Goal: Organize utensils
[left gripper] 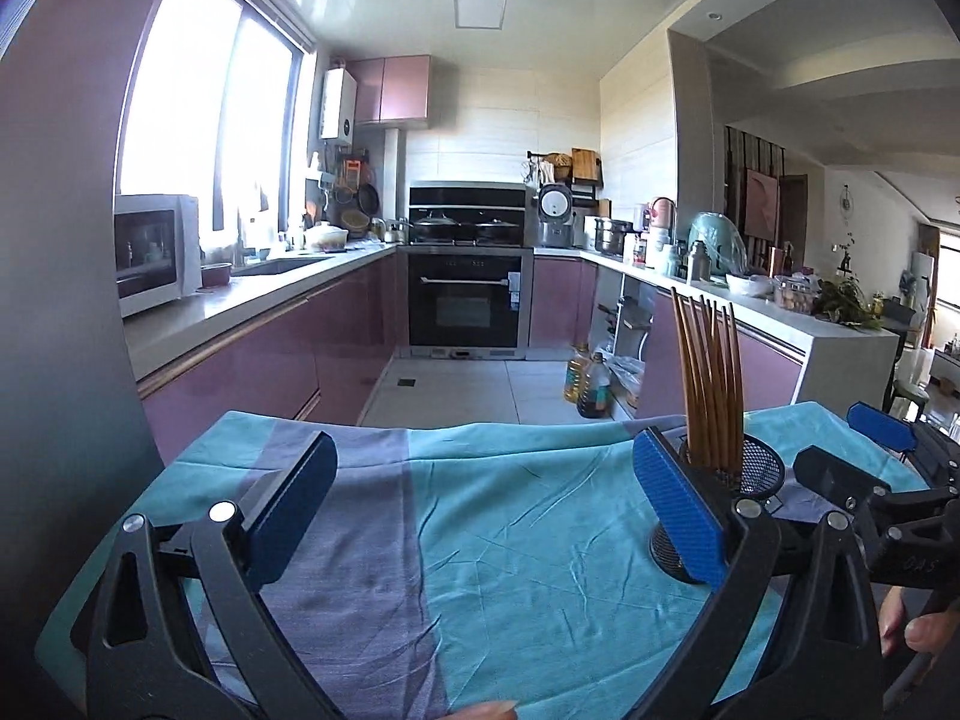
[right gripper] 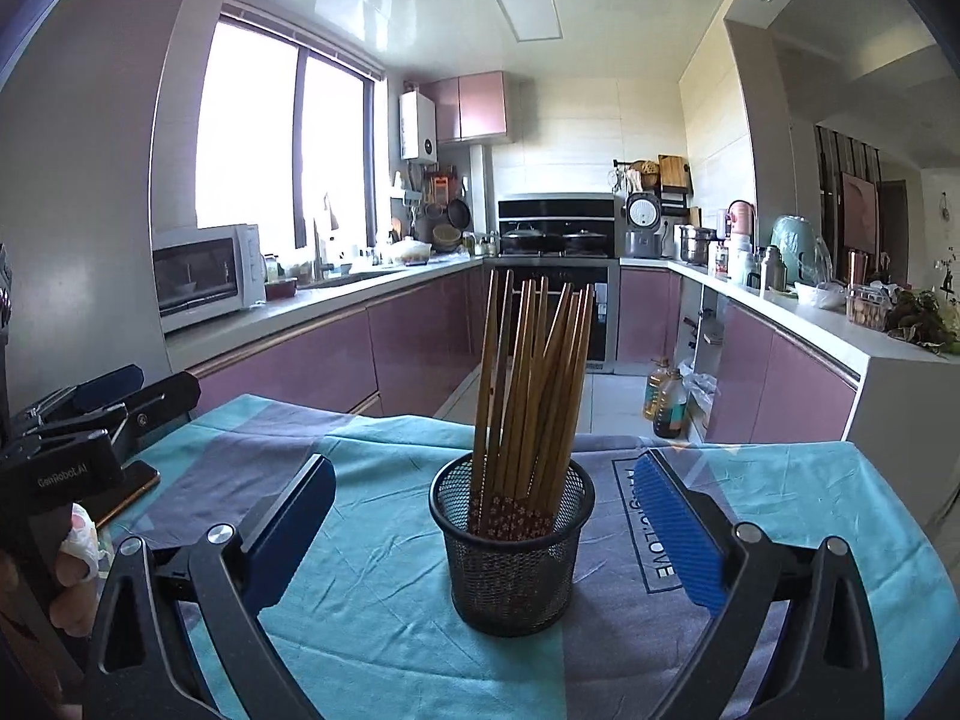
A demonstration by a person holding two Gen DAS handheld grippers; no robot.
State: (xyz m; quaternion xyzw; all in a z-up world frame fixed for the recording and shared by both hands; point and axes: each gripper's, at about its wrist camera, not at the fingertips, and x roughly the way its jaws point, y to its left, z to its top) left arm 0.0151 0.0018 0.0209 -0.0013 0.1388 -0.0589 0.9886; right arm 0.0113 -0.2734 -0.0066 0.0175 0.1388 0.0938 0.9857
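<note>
A black mesh cup (right gripper: 513, 546) stands upright on the teal and grey cloth (right gripper: 372, 612). Several wooden chopsticks (right gripper: 531, 384) with patterned lower ends stand in it, fanned out. My right gripper (right gripper: 489, 525) is open, its blue pads on either side of the cup and apart from it. My left gripper (left gripper: 486, 501) is open and empty over bare cloth (left gripper: 510, 540). In the left wrist view the cup (left gripper: 756, 474) and chopsticks (left gripper: 711, 378) show behind the right pad, with the right gripper (left gripper: 870, 468) beyond.
A phone (right gripper: 129, 489) lies on the cloth at the left, under the left gripper (right gripper: 90, 420). Beyond the table's far edge are the kitchen floor, oil bottles (right gripper: 666, 399), purple cabinets (right gripper: 288, 378) and an oven (left gripper: 465, 300).
</note>
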